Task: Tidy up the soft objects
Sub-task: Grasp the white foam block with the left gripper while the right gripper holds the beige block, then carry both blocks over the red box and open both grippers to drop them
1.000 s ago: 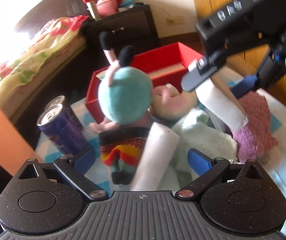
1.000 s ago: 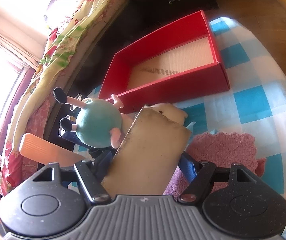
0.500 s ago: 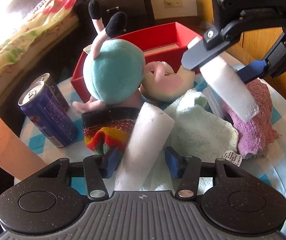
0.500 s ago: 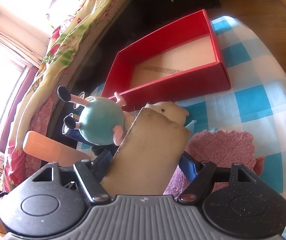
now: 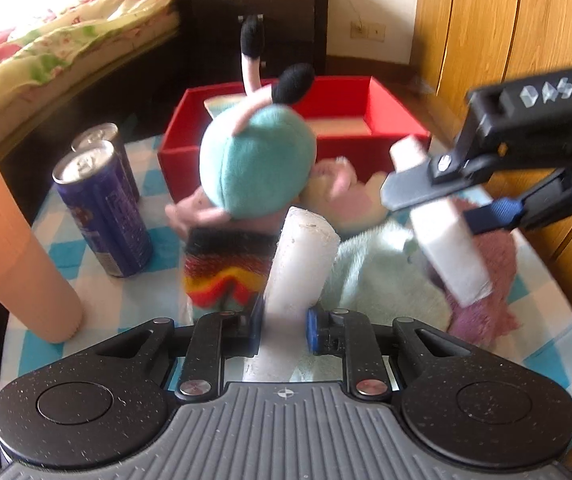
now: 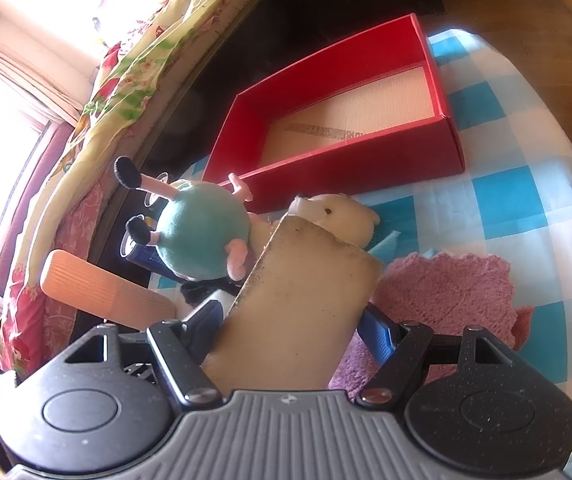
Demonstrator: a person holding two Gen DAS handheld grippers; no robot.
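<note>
My left gripper has its jaws closing, and both blue pads press a white sponge roll that leans over a mint towel. Just beyond it a teal plush toy stands upside down, black feet up, above a striped cloth. My right gripper is shut on a beige sponge block; it hovers over a purple towel. The left wrist view shows that gripper at the right. A cream plush lies before the red box, which holds nothing.
Two blue drink cans and an orange ribbed cup stand at the left of the checked tablecloth. Beyond the table are a bed, a dark cabinet and a wooden wardrobe.
My left jaws went from wide open to closed against the white sponge roll, and that gripper rolled and shifted slightly. The right gripper stayed put with its sponge block.
</note>
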